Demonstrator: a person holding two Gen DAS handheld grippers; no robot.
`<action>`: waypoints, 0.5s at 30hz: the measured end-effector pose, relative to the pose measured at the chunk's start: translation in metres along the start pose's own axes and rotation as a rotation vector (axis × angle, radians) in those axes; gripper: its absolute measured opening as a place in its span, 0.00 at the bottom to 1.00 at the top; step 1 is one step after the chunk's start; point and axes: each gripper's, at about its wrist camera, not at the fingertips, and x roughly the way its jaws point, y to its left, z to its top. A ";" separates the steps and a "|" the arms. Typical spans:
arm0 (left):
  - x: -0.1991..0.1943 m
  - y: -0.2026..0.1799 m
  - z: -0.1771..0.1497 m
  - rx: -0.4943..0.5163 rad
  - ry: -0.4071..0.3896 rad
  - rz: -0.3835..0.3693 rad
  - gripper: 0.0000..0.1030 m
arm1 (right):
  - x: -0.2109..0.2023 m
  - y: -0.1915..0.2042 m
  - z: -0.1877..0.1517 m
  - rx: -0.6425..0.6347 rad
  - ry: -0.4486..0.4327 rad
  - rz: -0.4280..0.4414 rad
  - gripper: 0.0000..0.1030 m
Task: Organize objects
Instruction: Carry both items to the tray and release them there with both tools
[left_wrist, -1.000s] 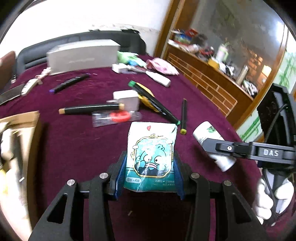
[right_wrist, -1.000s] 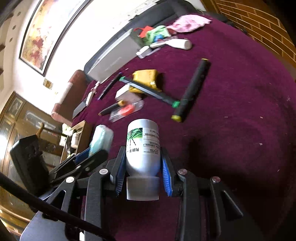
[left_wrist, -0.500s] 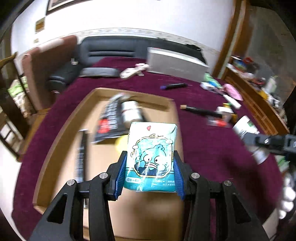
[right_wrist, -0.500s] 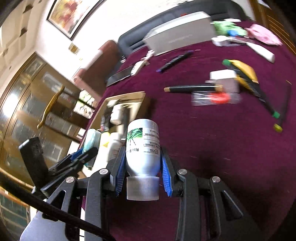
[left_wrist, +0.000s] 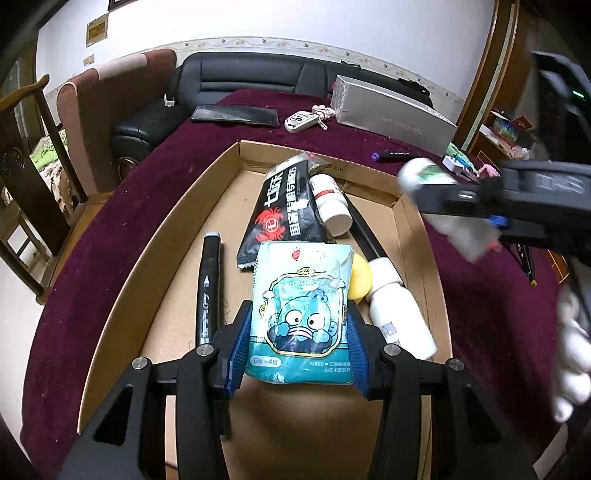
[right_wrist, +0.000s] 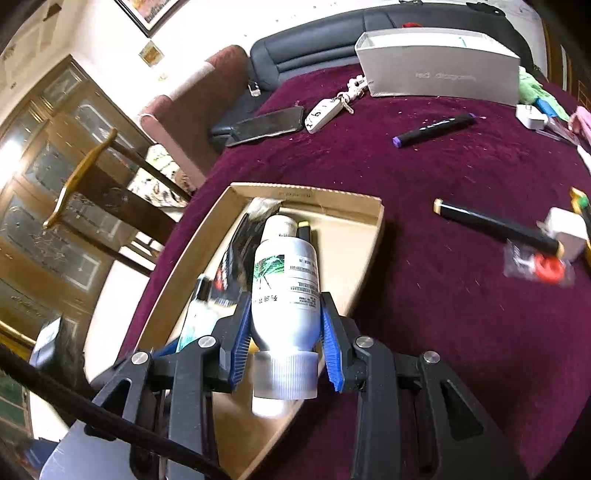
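Observation:
My left gripper (left_wrist: 297, 332) is shut on a teal tissue pack (left_wrist: 301, 314) with a cartoon face, held above the shallow cardboard box (left_wrist: 177, 229). The box holds a black snack packet (left_wrist: 284, 206), two white bottles (left_wrist: 330, 201), a black marker (left_wrist: 208, 288) and a yellow object (left_wrist: 360, 282). My right gripper (right_wrist: 284, 334) is shut on a white bottle (right_wrist: 286, 284) with a leaf label, above the box's right side (right_wrist: 369, 236). It shows blurred at the right of the left wrist view (left_wrist: 439, 199).
The table has a maroon cloth (right_wrist: 443, 166). On it lie a silver box (right_wrist: 439, 74), a phone (right_wrist: 266, 123), a car key (right_wrist: 325, 112), black markers (right_wrist: 432, 129), a white charger (right_wrist: 565, 225) and a red item in plastic (right_wrist: 543, 266). Chairs and a sofa stand behind.
Both grippers have swung left from the scattered items to over the cardboard box, each still holding its object. The left gripper has come lower and closer over the box.

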 end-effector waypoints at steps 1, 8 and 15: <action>0.000 0.001 0.000 -0.003 -0.003 -0.002 0.41 | 0.007 0.000 0.004 0.003 0.004 -0.012 0.32; -0.001 0.005 0.000 -0.018 -0.010 -0.025 0.44 | 0.047 -0.002 0.022 0.007 0.033 -0.121 0.31; -0.003 0.005 0.001 -0.034 0.003 -0.033 0.52 | 0.055 -0.008 0.023 0.005 0.014 -0.168 0.32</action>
